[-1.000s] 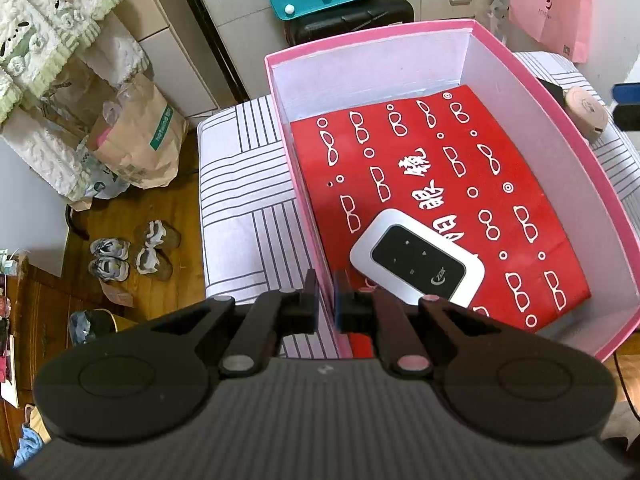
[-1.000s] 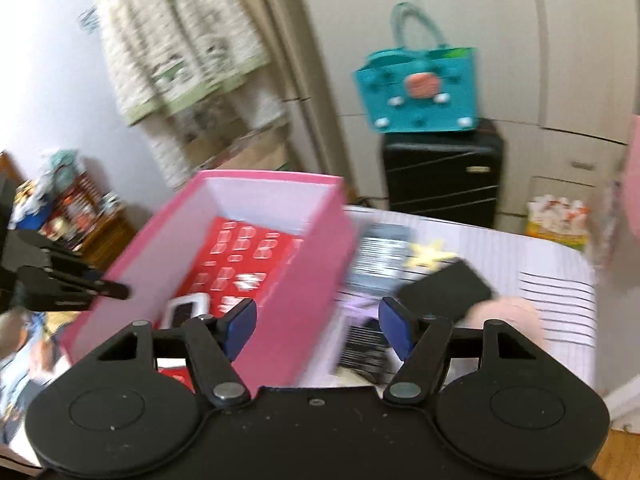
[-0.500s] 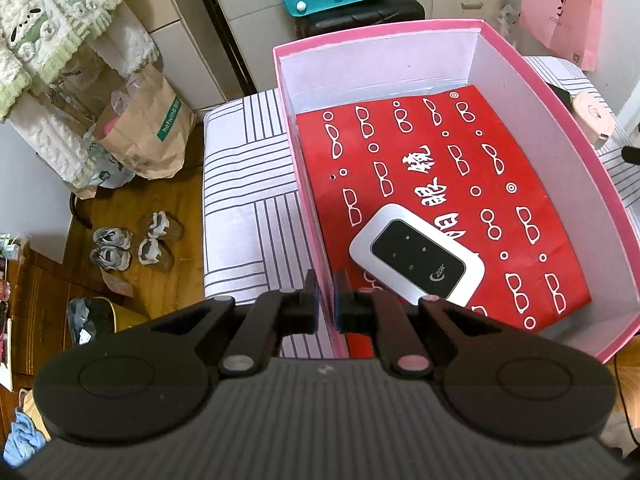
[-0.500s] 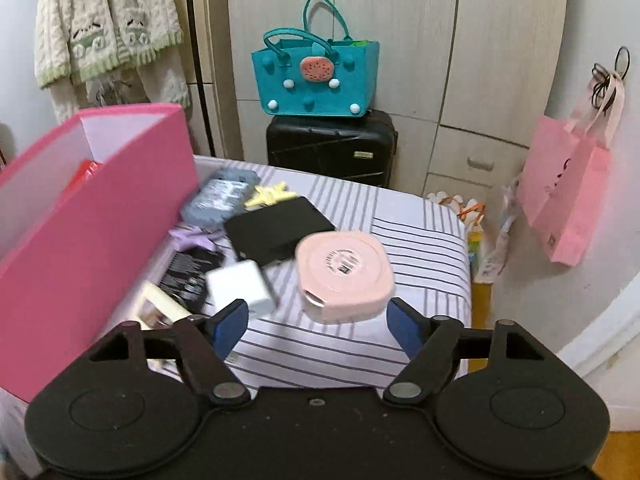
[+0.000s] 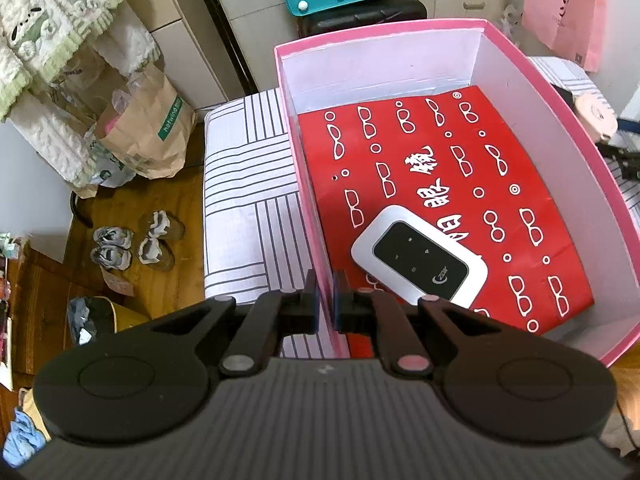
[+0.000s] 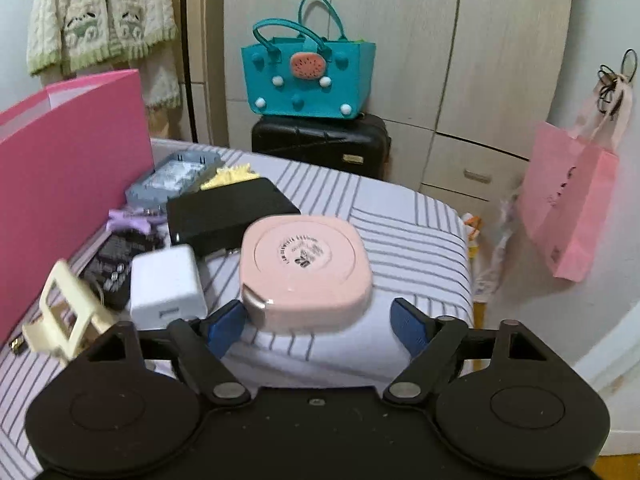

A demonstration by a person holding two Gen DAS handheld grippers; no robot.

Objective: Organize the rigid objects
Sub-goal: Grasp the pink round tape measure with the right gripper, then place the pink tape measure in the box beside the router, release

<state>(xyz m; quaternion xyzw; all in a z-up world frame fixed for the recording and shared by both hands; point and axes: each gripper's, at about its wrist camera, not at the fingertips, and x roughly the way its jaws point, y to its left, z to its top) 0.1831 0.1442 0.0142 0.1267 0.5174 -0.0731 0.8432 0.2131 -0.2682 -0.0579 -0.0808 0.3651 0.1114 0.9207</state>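
Striped bedding [image 6: 400, 240] carries the work: the pink box [image 5: 560, 128], lined with a red printed sheet [image 5: 440, 168], so far holds only a white pocket router [image 5: 420, 258]. Still outside it lie the pink rounded case [image 6: 306, 270], white charger [image 6: 166, 286], black box [image 6: 228, 212], grey pack [image 6: 176, 176], cream clip [image 6: 66, 320] and purple clip [image 6: 130, 218], so most sorting remains. Left gripper [image 5: 325, 294] is clamped on the box's near wall, steadying it; right gripper [image 6: 318, 320] has just been widening its jaws and stands released at the pink case's near edge, not yet gripping.
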